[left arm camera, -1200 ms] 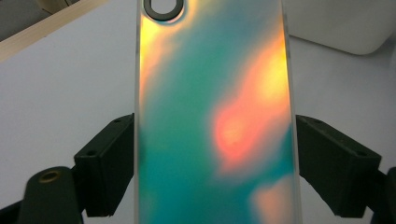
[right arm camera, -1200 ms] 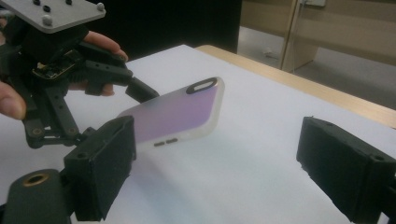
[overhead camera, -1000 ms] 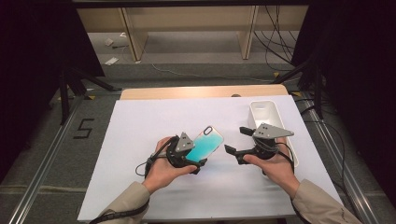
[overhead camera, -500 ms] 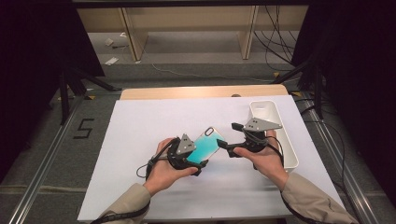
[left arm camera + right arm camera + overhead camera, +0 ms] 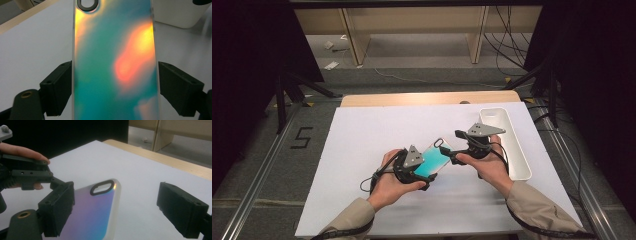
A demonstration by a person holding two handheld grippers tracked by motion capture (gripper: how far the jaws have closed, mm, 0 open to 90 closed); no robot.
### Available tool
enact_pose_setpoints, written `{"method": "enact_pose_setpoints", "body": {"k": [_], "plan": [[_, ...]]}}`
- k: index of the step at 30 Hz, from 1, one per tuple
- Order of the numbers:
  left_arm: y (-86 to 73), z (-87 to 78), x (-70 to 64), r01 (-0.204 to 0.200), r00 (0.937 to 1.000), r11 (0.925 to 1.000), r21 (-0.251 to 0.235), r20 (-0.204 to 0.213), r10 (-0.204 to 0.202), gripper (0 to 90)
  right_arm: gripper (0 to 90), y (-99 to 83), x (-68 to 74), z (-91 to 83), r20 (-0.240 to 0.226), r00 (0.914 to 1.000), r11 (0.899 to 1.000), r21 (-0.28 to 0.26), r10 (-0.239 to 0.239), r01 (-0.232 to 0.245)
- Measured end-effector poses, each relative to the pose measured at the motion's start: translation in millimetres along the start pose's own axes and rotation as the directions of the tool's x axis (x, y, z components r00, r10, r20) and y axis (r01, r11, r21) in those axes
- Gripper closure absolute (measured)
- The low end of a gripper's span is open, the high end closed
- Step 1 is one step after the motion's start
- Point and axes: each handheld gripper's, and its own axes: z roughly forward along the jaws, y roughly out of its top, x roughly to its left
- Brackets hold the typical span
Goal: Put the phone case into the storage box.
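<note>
- Case sits near the middle of the sheet, lifted off it, long axis running from the near left up toward the far right.
- Case finish is iridescent, teal with orange glare in the left gripper view, bluish-violet in the right gripper view.
- Camera cutout is a dark oval ring at the far end of the case; seen too at and.
- Left gripper clamps the case across its width at the near end; both pads touch the long edges, one pad on each side.
- Left hand wraps the gripper body from below, cable looping out to the left.
- Right gripper is just beside the far, cutout end of the case, jaws wide apart.
- In the right gripper view one pad overlaps the case edge; contact cannot be told. The other pad stands well clear over bare sheet.
- Right hand holds its gripper, grey plate on top.
- Tray, white and long, lies at the right edge of the sheet, just beyond the right hand.
- Wooden table edge runs along the far side of the sheet.
</note>
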Motion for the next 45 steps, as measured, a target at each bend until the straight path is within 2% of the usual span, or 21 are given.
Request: {"method": "enact_pose_setpoints", "body": {"k": [4,7,9,15,21,26,35,40,45], "plan": [[1.3,0.5,-2.0,-0.003,1.0000,1.0000,-0.003,0.005,0.003,16.7,16.3,0.7,-2.3,3.9,-0.006,1.0000,1.000,0.004,0.006,-0.006],[2.0,1.8,-3.7,-0.010,0.9999,0.9999,-0.007,0.014,0.010,16.7,17.2,0.2,-3.0,7.7,-0.018,0.9992,0.999,0.007,0.035,-0.035],[2.3,2.2,-3.8,-0.012,0.9998,0.9999,-0.007,0.016,0.012,16.7,17.5,0.1,-3.0,8.6,-0.016,0.9993,0.999,0.007,0.035,-0.034],[2.6,2.9,-4.5,-0.021,0.9998,0.9997,-0.011,0.006,0.021,16.7,22.1,0.7,-3.2,12.9,-0.028,0.9985,0.999,0.013,0.047,-0.046],[2.6,2.5,-4.9,-0.011,0.9999,0.9999,-0.011,0.002,0.011,16.7,27.5,-0.4,-3.0,16.4,-0.038,0.9977,0.998,0.020,0.056,-0.056],[3.0,2.5,-5.1,-0.011,0.9999,0.9999,-0.013,0.005,0.011,16.8,36.8,-0.8,-2.2,18.1,-0.050,0.9960,0.997,0.028,0.074,-0.073],[3.1,2.7,-5.5,-0.009,0.9999,0.9999,-0.012,0.008,0.009,16.8,46.6,-1.0,-4.4,18.8,-0.061,0.9916,0.993,0.030,0.115,-0.113],[3.1,3.3,-6.0,-0.012,0.9999,0.9999,-0.011,0.008,0.012,16.8,55.3,-0.8,-4.8,20.1,-0.077,0.9874,0.990,0.038,0.138,-0.135],[2.9,3.4,-5.8,-0.011,0.9999,0.9999,-0.008,0.010,0.011,16.7,58.8,-0.3,-5.5,19.8,-0.088,0.9831,0.987,0.038,0.160,-0.158]]}}
